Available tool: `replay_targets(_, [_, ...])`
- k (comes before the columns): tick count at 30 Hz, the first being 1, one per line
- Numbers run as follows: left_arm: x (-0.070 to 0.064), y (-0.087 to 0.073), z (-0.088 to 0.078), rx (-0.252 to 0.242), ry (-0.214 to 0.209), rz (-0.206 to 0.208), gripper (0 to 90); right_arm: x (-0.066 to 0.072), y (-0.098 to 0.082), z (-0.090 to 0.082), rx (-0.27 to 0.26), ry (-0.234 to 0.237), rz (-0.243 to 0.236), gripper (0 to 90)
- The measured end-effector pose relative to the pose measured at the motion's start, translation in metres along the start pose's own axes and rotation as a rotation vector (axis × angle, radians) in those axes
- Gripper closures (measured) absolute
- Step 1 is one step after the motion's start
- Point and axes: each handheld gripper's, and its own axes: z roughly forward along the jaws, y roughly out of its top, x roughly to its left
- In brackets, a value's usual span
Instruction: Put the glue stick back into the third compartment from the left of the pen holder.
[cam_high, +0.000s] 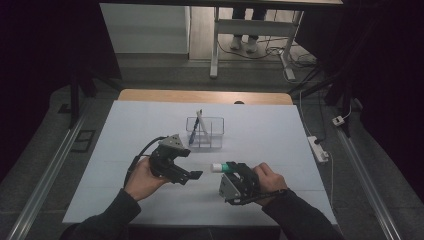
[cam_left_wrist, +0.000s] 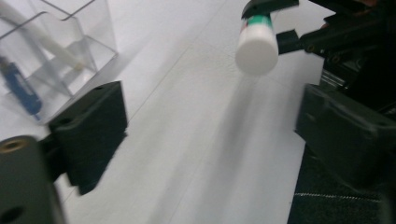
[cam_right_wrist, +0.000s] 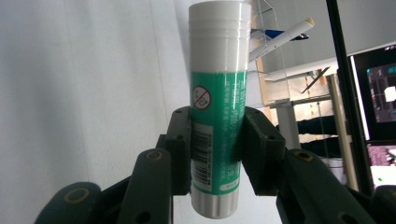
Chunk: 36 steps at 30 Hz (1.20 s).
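Clearly, the glue stick (cam_right_wrist: 217, 107) was pinched low by the right gripper (cam_right_wrist: 215, 144); the left gripper (cam_left_wrist: 210, 130) was spread and empty, so a pull on the cap could tilt it loose.

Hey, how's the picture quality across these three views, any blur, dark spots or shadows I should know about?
High view: dim, with black corners around the lit white table. Left gripper view: smeared by motion blur; the glue stick is soft and casts a long faint shadow on the table. Right gripper view: the sharpest, with the glue stick's label legible, though the clear box behind it is slightly soft.
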Motion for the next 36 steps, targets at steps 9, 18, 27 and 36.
replay_targets(9, [0.001,-0.024,-0.017,-0.015,0.071,-0.041,1.0,-0.018,-0.004,0.004,-0.027,0.044,0.119,66.3])
replay_targets(18, [-0.001,-0.061,-0.039,-0.031,0.130,-0.118,0.0,-0.037,-0.007,0.013,-0.068,0.094,0.307,66.3])
replay_targets(27, [-0.004,-0.099,-0.068,-0.081,0.170,-0.199,0.0,-0.063,-0.015,0.028,-0.130,0.156,0.508,66.3])
replay_targets(36, [-0.007,-0.127,-0.087,-0.083,0.200,-0.256,0.0,-0.089,-0.021,0.050,-0.192,0.197,0.743,66.3])
